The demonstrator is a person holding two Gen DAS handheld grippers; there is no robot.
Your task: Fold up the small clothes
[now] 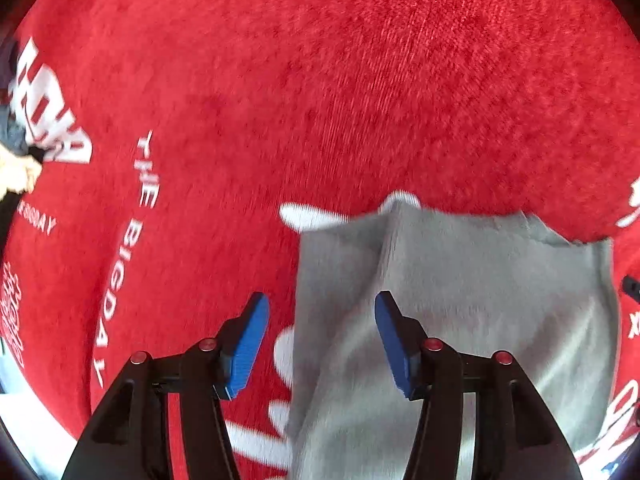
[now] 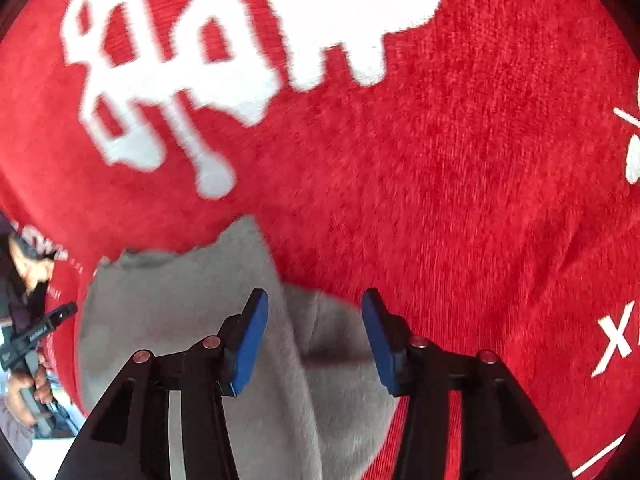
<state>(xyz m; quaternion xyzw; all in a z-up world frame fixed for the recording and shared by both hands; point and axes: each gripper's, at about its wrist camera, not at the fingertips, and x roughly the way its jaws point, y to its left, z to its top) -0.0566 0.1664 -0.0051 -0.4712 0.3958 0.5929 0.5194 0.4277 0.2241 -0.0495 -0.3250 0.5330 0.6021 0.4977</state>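
Observation:
A small grey garment [image 1: 460, 300] lies on a red cloth with white lettering [image 1: 320, 80]. My left gripper [image 1: 322, 344] is open just above the garment's left edge, its right pad over the grey fabric and its left pad over the red cloth. In the right wrist view the same grey garment [image 2: 192, 312] lies lower left with a raised fold between the pads. My right gripper [image 2: 314, 340] is open over the garment's right side, holding nothing.
The red cloth [image 2: 440, 160] covers the whole surface and carries large white print [image 2: 240, 40]. A person's hand [image 1: 18, 172] shows at the far left. The other gripper's handle and hand [image 2: 32, 340] show at the left of the right wrist view.

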